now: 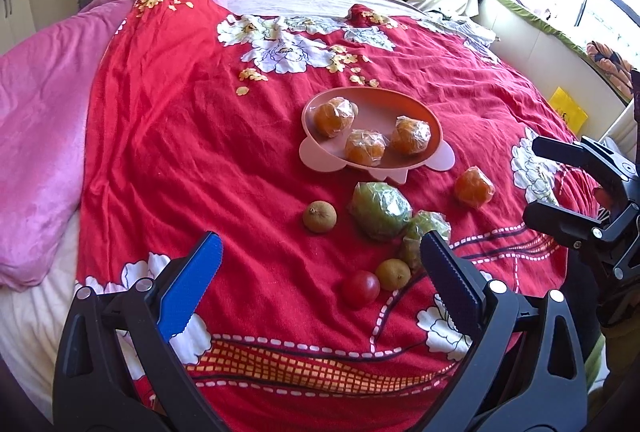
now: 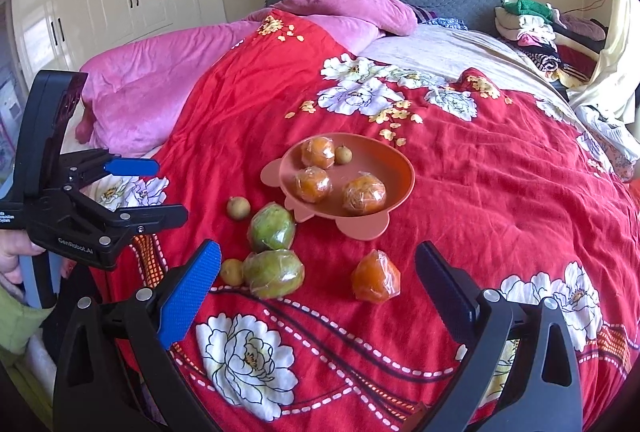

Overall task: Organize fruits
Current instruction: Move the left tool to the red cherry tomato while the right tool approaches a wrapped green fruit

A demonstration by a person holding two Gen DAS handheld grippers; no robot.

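The orange citrus fruit wrapped in clear crinkled film (image 2: 376, 282) lies alone on the red floral bedspread (image 2: 500, 191), outside the pink shallow plastic dish with scalloped feet (image 2: 406, 171) and just in front of its near edge. The same fruit shows in the left wrist view (image 1: 474, 187), to the right of the dish (image 1: 316, 151). It sits between the fingers' line of sight in the right wrist view, so I judge it the next piece to move.

The right gripper (image 2: 316, 284) is spread wide and holds nothing; its fingers bracket the fruit from a little way back, not touching. The left gripper (image 1: 320, 264) is likewise wide apart and empty, hovering over the near cluster.

In the dish: three film-wrapped oranges (image 2: 364, 195), plus one small brown round fruit (image 2: 342, 154) (seen only from the right wrist). Loose on the bedspread: two green film-wrapped fruits (image 2: 272, 228) (image 2: 274, 274), two small brownish fruits beside them (image 2: 239, 207) (image 2: 232, 272), and a small red tomato-like fruit (image 1: 360, 289) nearest the left gripper.

Notes for the pick, as judgement:
- Advance the right gripper until the pads sit at the fruit's widest girth, then close; the film looks slippery, and a high grip could squirt it out.
- The bedding is soft, so pressing down will sink the fruit and roll its neighbours.
- Set it in the bare right part of the dish, low, clear of the three oranges.
- Keep the left gripper back to avoid crossing paths.
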